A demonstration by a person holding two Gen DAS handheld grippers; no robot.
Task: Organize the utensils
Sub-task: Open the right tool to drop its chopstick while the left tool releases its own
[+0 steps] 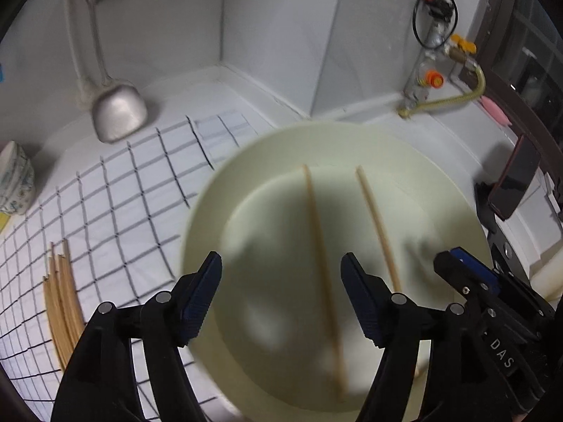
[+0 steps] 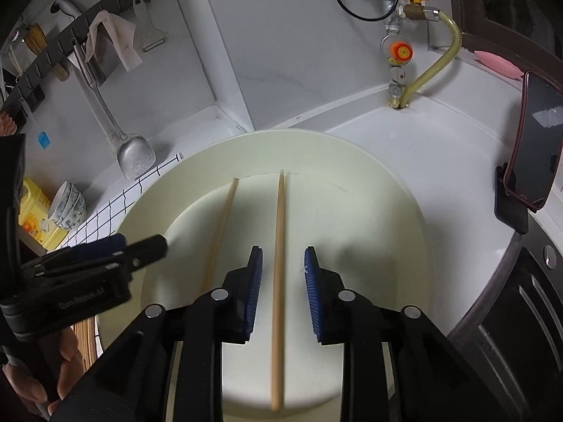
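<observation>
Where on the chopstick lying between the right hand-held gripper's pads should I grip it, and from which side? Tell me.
Grip the chopstick on its shaft near the middle, from above, with the right hand-held gripper straddling it. It lies flat on the basin floor, running away from the camera, so the pads close across its thin width. The second chopstick lies apart, leaving room.

Your left gripper point(image 1: 281, 295) points steeply downward, jaws set wide apart, pads pressing on nothing. Your right gripper point(image 2: 283, 292) tilts down alongside it, just to its right, jaws parted more narrowly, pads also free. Your left hand point(image 2: 45, 376) shows at the right wrist view's lower left, fingers wrapped round the handle.
</observation>
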